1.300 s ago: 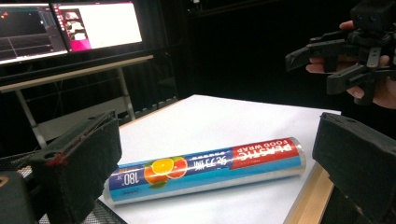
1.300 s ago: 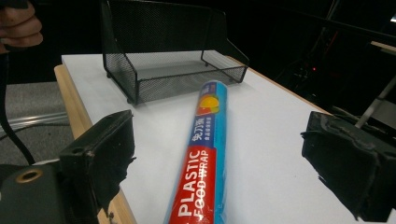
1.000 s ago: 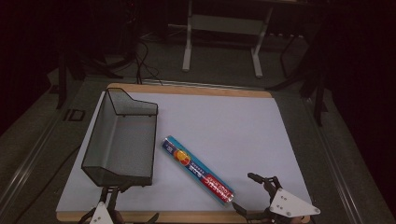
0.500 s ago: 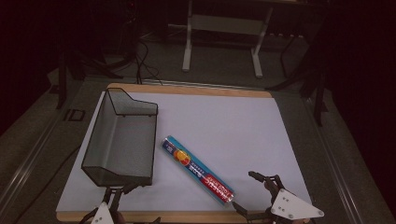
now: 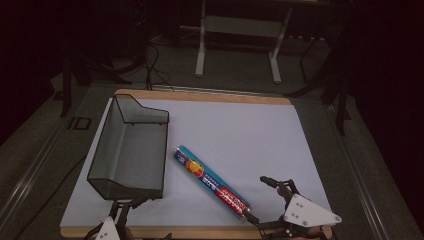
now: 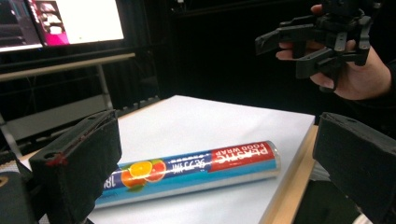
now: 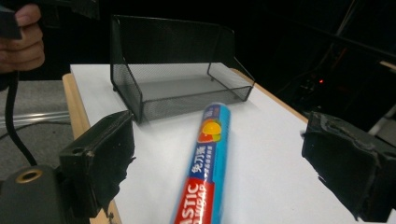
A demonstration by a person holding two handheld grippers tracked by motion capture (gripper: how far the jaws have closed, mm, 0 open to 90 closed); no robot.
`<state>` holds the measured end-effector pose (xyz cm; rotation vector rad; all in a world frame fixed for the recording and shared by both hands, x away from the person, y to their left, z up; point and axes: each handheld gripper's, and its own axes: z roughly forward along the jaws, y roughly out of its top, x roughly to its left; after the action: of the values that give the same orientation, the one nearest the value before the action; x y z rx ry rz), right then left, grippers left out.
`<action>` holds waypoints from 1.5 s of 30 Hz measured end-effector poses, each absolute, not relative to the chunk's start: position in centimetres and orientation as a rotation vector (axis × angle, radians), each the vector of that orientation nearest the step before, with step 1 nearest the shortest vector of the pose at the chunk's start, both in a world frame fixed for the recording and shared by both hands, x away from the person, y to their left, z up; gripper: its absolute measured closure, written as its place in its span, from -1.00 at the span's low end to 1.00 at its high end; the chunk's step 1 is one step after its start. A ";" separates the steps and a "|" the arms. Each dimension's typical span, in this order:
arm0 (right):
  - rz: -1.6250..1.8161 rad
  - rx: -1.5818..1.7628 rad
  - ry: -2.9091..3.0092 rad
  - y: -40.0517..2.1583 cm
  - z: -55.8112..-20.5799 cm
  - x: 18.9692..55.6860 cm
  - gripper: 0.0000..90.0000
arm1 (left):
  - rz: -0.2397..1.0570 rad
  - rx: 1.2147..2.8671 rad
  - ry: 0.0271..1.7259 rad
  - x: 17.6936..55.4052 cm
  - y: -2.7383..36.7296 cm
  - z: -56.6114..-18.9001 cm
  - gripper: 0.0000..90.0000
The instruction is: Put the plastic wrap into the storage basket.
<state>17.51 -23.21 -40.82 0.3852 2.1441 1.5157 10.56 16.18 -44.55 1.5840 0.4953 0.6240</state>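
Observation:
A blue and red roll of plastic food wrap (image 5: pixel 212 184) lies diagonally on the white sheet (image 5: pixel 240 135). To its left stands a black mesh basket (image 5: pixel 131 147), with nothing in it. My right gripper (image 5: pixel 256 198) is open at the roll's near end, one jaw on each side, touching nothing. In the right gripper view the roll (image 7: pixel 205 158) runs away between the wide jaws toward the basket (image 7: pixel 177 88). My left gripper (image 5: pixel 129 202) is open just in front of the basket's near wall. In the left gripper view the roll (image 6: pixel 187 170) lies crosswise ahead, and the right gripper (image 6: pixel 303 44) hovers beyond it in a hand (image 6: pixel 355 74).
The white sheet covers a wooden board (image 5: pixel 200 95) on a dark table. A metal stand (image 5: pixel 240 30) and cables sit on the floor beyond the far edge. A lit monitor (image 6: pixel 60 21) stands off to one side.
Both grippers have only wavered slightly in place. The roll and the basket have stayed where they were.

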 end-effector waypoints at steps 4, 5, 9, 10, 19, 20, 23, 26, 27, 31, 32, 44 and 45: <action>1.502 0.398 2.152 -22.0 -40.8 18.5 -0.79 | 0.629 1.587 0.492 10.5 16.1 -44.6 -0.96; 1.493 0.401 2.145 -21.7 -40.8 18.7 -0.79 | 0.628 1.589 0.491 10.5 16.1 -44.6 -0.96; 1.478 0.368 2.167 -20.6 -40.6 19.4 -0.79 | 0.627 1.584 0.489 10.4 16.1 -44.6 -0.96; 1.478 0.352 2.176 -20.3 -40.5 19.6 -0.79 | 0.625 1.582 0.490 10.4 16.1 -44.6 -0.96; 1.438 0.311 2.287 -17.6 -40.3 22.0 -0.79 | 0.630 1.584 0.490 10.4 16.1 -44.7 -0.96; 1.433 0.311 2.290 -17.4 -40.3 22.2 -0.79 | 0.626 1.581 0.490 10.4 16.1 -44.7 -0.96; 1.425 0.329 2.294 -16.6 -40.5 22.8 -0.77 | 0.629 1.582 0.489 10.4 16.1 -44.7 -0.96; 1.426 0.334 2.304 -16.2 -40.6 23.2 -0.76 | 0.629 1.583 0.489 10.4 16.1 -44.7 -0.96; 1.430 0.340 2.313 -15.7 -40.8 23.7 -0.76 | 0.628 1.583 0.488 10.4 16.1 -44.7 -0.96; 1.416 0.356 2.343 -15.1 -41.0 24.4 -0.77 | 0.625 1.582 0.486 10.4 16.1 -44.7 -0.96; 1.413 0.374 2.358 -14.7 -41.2 24.9 -0.77 | 0.625 1.583 0.486 10.4 16.1 -44.7 -0.96; 1.328 0.469 2.504 -12.3 -43.0 27.5 -0.79 | 0.611 1.585 0.492 10.6 16.3 -44.8 -0.96; 1.317 0.462 2.509 -12.1 -43.2 27.6 -0.79 | 0.616 1.590 0.489 10.5 16.2 -44.8 -0.96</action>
<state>27.58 -12.07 -43.19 0.4616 2.5094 1.3172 10.55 16.19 -44.78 1.5897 0.4893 0.6160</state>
